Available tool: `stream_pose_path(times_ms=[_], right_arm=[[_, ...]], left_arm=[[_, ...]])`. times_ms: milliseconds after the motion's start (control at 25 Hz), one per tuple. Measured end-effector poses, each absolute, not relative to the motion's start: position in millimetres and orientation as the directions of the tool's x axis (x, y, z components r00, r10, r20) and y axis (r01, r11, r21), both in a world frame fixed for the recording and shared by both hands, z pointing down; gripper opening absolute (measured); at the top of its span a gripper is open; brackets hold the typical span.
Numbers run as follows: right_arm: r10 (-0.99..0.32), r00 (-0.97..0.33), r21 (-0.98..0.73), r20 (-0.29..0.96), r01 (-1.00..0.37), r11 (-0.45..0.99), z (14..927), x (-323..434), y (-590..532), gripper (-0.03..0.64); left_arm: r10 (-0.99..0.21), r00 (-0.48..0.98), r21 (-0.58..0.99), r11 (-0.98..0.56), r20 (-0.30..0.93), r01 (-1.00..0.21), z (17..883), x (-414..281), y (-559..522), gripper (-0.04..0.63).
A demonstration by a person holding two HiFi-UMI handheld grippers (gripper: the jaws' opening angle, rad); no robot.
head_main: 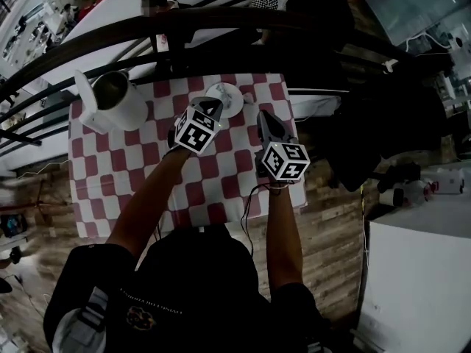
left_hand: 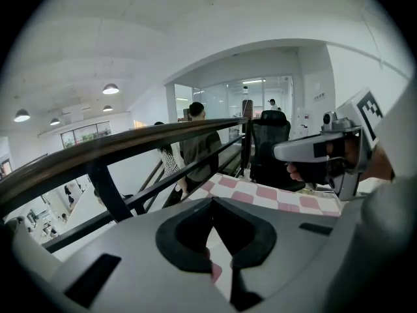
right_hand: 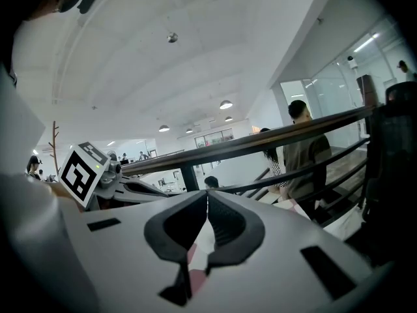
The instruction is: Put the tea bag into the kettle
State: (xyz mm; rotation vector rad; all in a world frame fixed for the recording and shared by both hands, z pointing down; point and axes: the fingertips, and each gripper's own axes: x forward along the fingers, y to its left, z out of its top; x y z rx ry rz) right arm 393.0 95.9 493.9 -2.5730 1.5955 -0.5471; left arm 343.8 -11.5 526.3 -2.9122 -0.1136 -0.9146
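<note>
White kettle stands lid-up at the table's far left. The left gripper, closed and empty, hovers by the saucer seemingly holding the tea bag. The right gripper is likewise closed on nothing. This looks like the approach; next, one claw must open over the bag.

Person, head view: black short-sleeved top bearing a small crest and a line of pale lettering; grey-and-white panel on the left sleeve. Left gripper and right gripper: grey shells, black jaw pads. Left marker cube and right marker cube: white faces, black square patterns. Thin dark cable beside the right forearm.
</note>
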Motion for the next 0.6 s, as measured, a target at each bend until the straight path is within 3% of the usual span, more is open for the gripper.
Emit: stream_pose_path(times_ms=[600], right_arm=[[-0.885,0.333,-0.286,0.326,-0.857,-0.428,543.0,404.7,70.9,0.015]], left_arm=[[0.027,0.774,-0.033,-0.998,0.632,0.062,568.9,350.3,-27.4,-0.002]])
